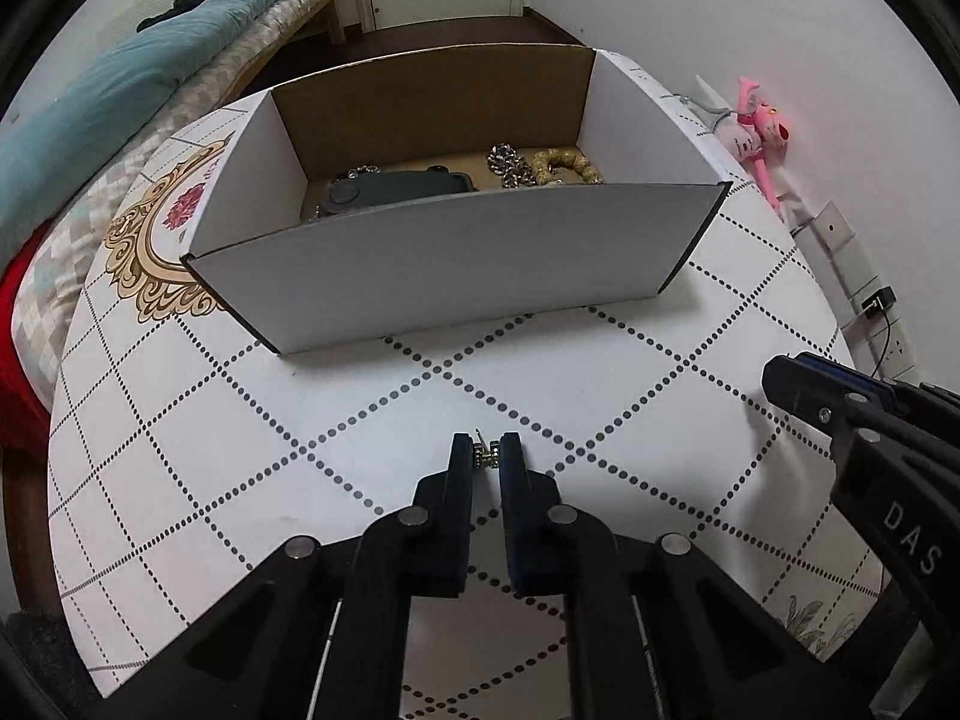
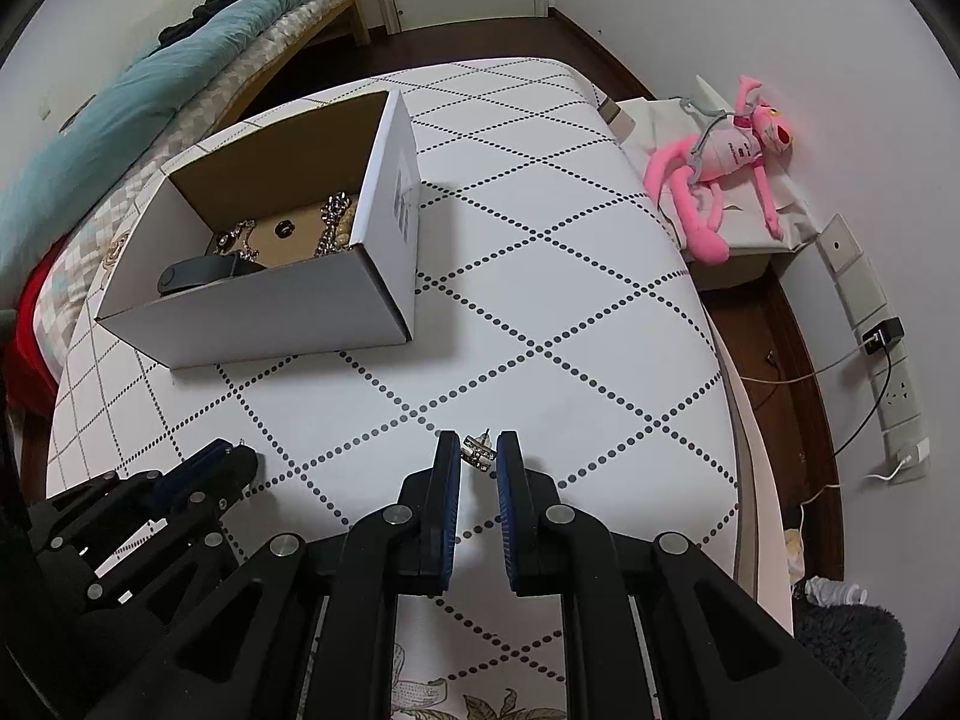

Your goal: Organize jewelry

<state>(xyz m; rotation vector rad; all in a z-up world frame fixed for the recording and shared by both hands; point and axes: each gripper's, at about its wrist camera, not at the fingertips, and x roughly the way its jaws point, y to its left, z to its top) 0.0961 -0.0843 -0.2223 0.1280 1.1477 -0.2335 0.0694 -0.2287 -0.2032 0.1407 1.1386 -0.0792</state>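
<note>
My left gripper (image 1: 486,457) is shut on a small silver earring (image 1: 486,455), held just above the table in front of the white cardboard box (image 1: 444,258). My right gripper (image 2: 478,456) is shut on another small silver earring (image 2: 478,450), right of the box (image 2: 288,312). The box holds a dark case (image 1: 396,189), a silver chain (image 1: 510,165), a beaded bracelet (image 1: 567,165) and more jewelry. Each gripper shows in the other's view: the right one (image 1: 798,390) at the right edge, the left one (image 2: 234,462) at the lower left.
The table (image 2: 570,300) has a white cloth with a dotted diamond pattern. A pink plush toy (image 2: 720,180) lies on a stand to the right. A bed with a teal blanket (image 1: 120,78) is to the left. A power strip (image 2: 888,360) with cables hangs on the right wall.
</note>
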